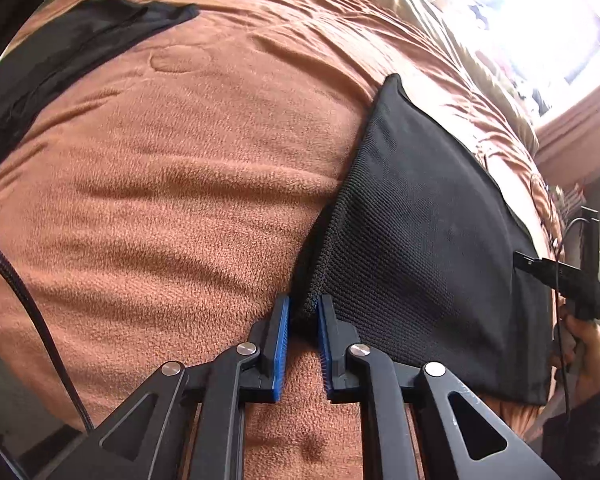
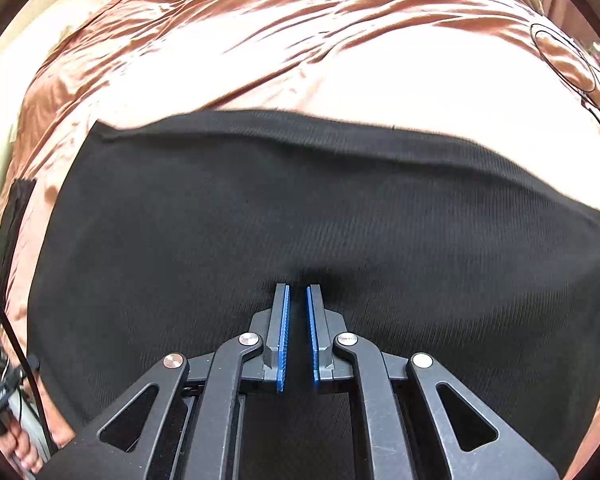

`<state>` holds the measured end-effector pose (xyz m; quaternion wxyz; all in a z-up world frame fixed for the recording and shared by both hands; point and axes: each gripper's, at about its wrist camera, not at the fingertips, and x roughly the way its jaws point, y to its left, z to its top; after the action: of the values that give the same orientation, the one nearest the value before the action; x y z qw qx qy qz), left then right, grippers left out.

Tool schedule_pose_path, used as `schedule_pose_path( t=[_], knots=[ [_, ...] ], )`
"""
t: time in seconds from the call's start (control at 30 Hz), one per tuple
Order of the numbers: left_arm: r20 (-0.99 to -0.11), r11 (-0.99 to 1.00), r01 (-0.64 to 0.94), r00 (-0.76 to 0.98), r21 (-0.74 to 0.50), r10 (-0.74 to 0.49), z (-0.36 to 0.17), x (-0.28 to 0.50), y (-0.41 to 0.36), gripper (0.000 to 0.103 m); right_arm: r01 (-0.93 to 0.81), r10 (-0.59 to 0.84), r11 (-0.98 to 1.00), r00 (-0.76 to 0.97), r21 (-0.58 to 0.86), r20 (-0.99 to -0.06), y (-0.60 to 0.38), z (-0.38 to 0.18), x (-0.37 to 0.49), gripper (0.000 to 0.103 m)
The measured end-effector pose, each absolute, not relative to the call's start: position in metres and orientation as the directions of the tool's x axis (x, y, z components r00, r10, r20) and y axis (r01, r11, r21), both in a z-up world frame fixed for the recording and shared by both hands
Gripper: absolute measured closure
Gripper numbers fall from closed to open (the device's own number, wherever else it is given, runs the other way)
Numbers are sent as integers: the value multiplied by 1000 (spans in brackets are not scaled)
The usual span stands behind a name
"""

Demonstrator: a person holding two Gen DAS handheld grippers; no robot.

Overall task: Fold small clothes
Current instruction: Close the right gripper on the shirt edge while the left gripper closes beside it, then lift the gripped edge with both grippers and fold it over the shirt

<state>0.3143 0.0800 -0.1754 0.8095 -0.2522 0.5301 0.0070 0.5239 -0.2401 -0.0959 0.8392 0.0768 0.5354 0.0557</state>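
The left tool [image 1: 304, 312] pinches a corner of the ribbed black knit garment [image 1: 428, 240] on the fuzzy orange blanket [image 1: 160, 184]; the right tool [image 2: 297, 292], narrowed nearly shut, clamps the garment's edge.

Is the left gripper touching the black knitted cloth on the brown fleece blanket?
Touching. The left wrist view shows the left gripper with its blue pads pinching the corner of the black knitted cloth, which bunches between the fingertips.

Window glare, perhaps slight blur.

The black ribbed knit cloth [image 2: 300, 208] looks matt and coarse. The rust-brown fleece blanket [image 1: 160, 184] is fuzzy; at twelve o'clock, glossy copper satin sheet [image 2: 260, 12].
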Motion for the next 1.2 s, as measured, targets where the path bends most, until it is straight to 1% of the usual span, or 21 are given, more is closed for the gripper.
schedule_pose_path(
  t=[0.13,0.3,0.37,0.47,0.57,0.63,0.67,0.7,0.77,0.8,0.83,1.0,1.07,1.13,1.17,1.2],
  knots=[
    [-854,845,-319,447,-430,-266,-177,312,84,85,28,115,990,428,140,-896,-243,-99,547,98],
    [-850,825,-360,465,-437,-247,-179,310,84,85,52,113,987,432,150,-895,-251,-107,568,98],
    [-851,822,-369,469,-433,-238,-179,309,83,85,52,101,989,436,137,-894,-252,-107,573,101],
    [-851,814,-387,474,-433,-227,-178,308,82,85,57,91,990,455,131,-886,-252,-108,583,102],
    [-845,796,-403,480,-451,-236,-178,305,83,85,38,81,993,469,111,-879,-251,-109,589,101],
    [-837,781,-409,486,-472,-251,-179,302,85,83,48,91,990,481,130,-872,-251,-104,585,101],
    [-830,774,-406,492,-486,-263,-179,301,85,77,52,104,988,486,147,-868,-257,-100,582,101],
    [-822,767,-399,497,-503,-280,-179,300,86,69,49,126,984,494,173,-860,-258,-96,577,101],
    [-802,751,-383,507,-538,-316,-178,299,86,60,28,168,977,502,210,-848,-259,-86,562,101],
    [-798,746,-381,508,-546,-324,-178,300,87,57,25,178,975,500,219,-848,-260,-84,556,101],
    [-796,739,-385,506,-552,-331,-178,301,87,57,25,192,972,495,234,-847,-260,-82,548,101],
    [-781,708,-400,517,-582,-349,-179,304,91,57,14,300,937,480,349,-824,-259,-73,500,101],
    [-780,707,-400,517,-584,-351,-179,304,90,58,9,314,932,477,362,-821,-258,-69,485,101],
    [-787,708,-407,509,-577,-348,-179,304,90,63,6,332,925,468,379,-819,-254,-68,468,101],
    [-788,708,-409,508,-576,-348,-178,305,91,70,8,347,918,464,396,-815,-255,-67,460,101],
    [-788,708,-408,506,-577,-350,-178,306,91,79,13,359,912,461,410,-812,-254,-67,455,101]
  ],
)
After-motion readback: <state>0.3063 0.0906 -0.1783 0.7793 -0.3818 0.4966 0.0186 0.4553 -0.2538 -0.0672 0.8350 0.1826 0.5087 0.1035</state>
